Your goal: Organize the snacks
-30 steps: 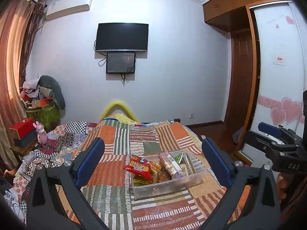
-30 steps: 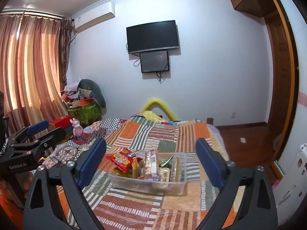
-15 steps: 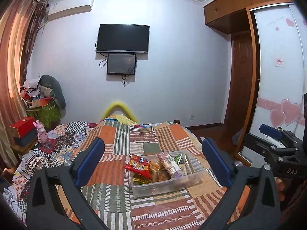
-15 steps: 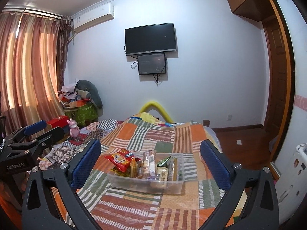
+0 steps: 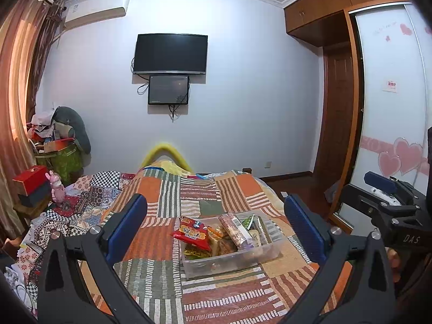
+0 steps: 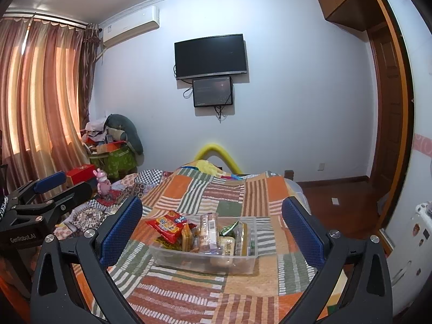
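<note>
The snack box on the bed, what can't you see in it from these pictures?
- Bottom of the clear snack box: both views, hidden by packets piled on top.
- Yellow-green packet: left wrist view, mostly under the red snack bag.
- Packet labels: both views, too small to read.
- Box's far side: hidden by upright packets.

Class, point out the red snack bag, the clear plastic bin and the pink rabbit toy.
red snack bag (image 6: 168, 225), right wrist view, printed front.
clear plastic bin (image 6: 205, 260), right wrist view, near wall.
pink rabbit toy (image 5: 57, 186), left wrist view, body.
</note>
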Tool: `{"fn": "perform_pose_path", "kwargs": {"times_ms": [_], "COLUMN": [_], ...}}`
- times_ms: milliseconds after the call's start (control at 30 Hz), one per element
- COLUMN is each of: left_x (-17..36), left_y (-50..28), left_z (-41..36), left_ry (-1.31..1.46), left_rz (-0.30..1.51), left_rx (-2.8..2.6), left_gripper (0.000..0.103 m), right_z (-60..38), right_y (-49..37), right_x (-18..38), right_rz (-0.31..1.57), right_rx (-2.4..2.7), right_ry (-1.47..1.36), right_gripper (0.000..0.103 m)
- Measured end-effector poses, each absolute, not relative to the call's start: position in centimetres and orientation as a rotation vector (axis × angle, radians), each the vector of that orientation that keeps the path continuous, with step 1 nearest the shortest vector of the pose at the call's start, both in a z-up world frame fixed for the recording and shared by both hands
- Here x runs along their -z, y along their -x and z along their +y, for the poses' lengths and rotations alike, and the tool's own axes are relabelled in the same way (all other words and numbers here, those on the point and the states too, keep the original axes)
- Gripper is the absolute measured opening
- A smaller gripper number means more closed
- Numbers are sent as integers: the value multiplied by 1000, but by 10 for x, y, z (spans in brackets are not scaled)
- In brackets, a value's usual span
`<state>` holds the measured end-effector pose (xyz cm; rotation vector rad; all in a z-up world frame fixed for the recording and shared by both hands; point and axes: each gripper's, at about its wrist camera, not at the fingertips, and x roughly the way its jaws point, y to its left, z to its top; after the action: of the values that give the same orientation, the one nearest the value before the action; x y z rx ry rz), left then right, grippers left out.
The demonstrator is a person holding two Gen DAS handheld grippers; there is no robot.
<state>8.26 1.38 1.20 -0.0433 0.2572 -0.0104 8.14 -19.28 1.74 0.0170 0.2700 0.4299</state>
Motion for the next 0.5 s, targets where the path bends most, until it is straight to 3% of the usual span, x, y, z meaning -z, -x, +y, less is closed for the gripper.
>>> {"fn": "perform_pose_path", "kwargs": {"times_ms": [500], "left_x": [-12], "left_y": [-84], "left_z": [6], "left_ry": [28], "left_rz": [252], "left_rx": [40], "left_gripper": [103], "right_z": [-196], "right_y": [-78], "right_x": [-21], "right_rz": [261], "right_rx": [-434], "right_ry": [-21], "right_gripper": [103]}}
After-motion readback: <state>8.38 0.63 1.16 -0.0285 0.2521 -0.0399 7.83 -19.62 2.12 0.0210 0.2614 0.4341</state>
